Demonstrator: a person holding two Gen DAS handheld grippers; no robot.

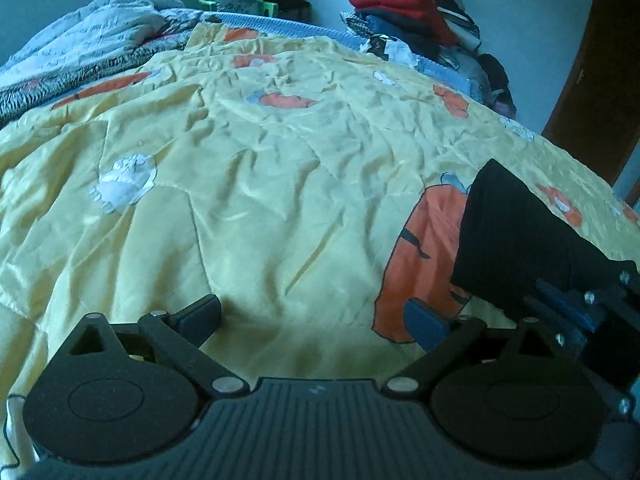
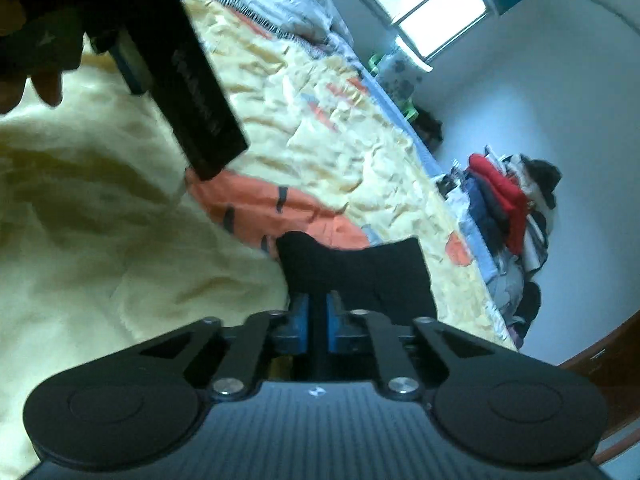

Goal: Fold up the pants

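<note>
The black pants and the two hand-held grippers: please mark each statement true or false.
1. The right hand-held gripper is shut on the black pants. True.
2. The left hand-held gripper grips the pants. False: its jaws stand open over the yellow bedspread, holding nothing.
3. The bedspread is plain white. False: it is yellow with orange figures.
4. A pile of clothes with a red item lies beyond the bed. True.

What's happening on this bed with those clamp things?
A person holding two hand-held grippers is folding pants on a yellow bedspread. The right gripper is shut on a piece of the black pants, lifted above the bed. The left gripper is open and holds nothing. A pile of clothes sits beyond the bed.
</note>
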